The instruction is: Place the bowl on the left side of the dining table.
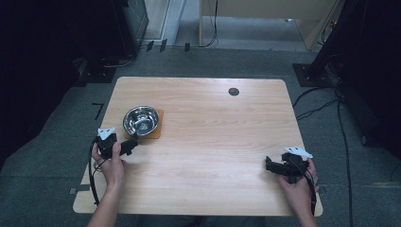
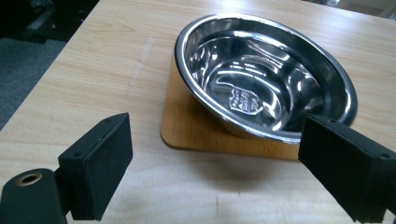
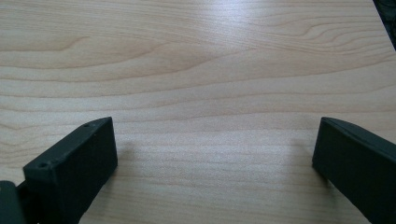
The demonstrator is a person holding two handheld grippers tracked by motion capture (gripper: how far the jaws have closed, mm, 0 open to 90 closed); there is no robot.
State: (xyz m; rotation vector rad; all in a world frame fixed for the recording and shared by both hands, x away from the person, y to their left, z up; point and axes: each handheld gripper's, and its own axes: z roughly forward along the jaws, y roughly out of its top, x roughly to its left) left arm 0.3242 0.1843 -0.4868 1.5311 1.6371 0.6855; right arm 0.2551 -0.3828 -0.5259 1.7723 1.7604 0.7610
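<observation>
My right gripper (image 1: 270,165) sits at four o'clock on the table (image 1: 213,142), jaws wide over bare wood, idle. My left gripper (image 1: 133,144) at eight o'clock is also spread wide, holding nothing, aimed at the bowl (image 2: 261,79) just ahead at ten o'clock. The bowl rests on its mat (image 2: 187,130), untouched, so I judge the grasp and everything after it remain.

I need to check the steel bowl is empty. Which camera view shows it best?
The left gripper view: the steel bowl sits close, its inside bare, on a wooden mat. The high view shows it small. The right gripper view looks at bare table.
</observation>
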